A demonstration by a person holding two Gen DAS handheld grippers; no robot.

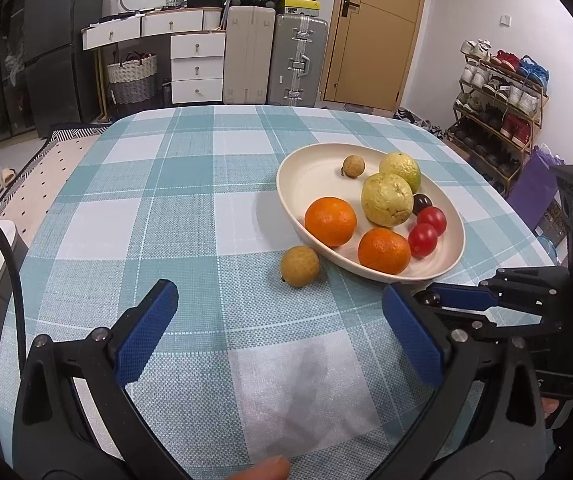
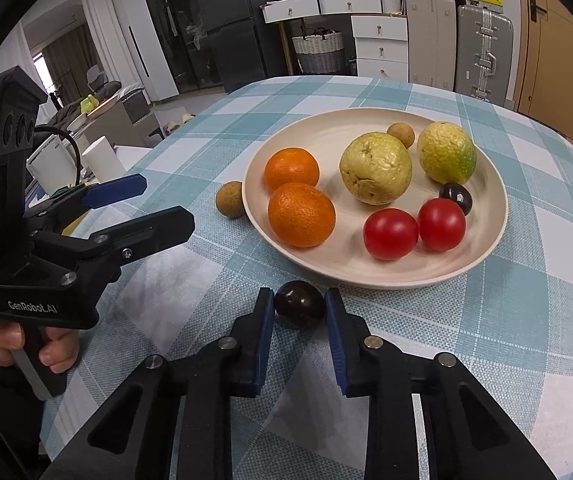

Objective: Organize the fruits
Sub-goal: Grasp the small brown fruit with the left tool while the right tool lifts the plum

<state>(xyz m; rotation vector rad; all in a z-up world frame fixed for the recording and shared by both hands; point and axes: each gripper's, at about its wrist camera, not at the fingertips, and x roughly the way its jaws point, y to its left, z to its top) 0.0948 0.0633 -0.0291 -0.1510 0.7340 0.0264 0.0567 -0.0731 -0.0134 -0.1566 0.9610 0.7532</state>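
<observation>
Right wrist view shows a dark round fruit (image 2: 299, 309) on the desk (image 2: 526, 320), just short of the plate (image 2: 498, 216), pinched between the pads of the right hand-held gripper (image 2: 299, 320). Next comes lifting it over the rim. The left hand-held gripper (image 1: 280, 320) hangs wide open and empty near a stray brown fruit (image 1: 299, 266).

Our left gripper (image 1: 278, 320) and right gripper (image 2: 299, 334) are matte black plastic frames with blue textured pads (image 2: 264, 344) lining each finger and round silver screws (image 2: 228, 343) at the pivots. We read white "GenRobot.AI" lettering (image 2: 32, 307) on the left body, whose grip (image 2: 34, 368) is grey.
</observation>
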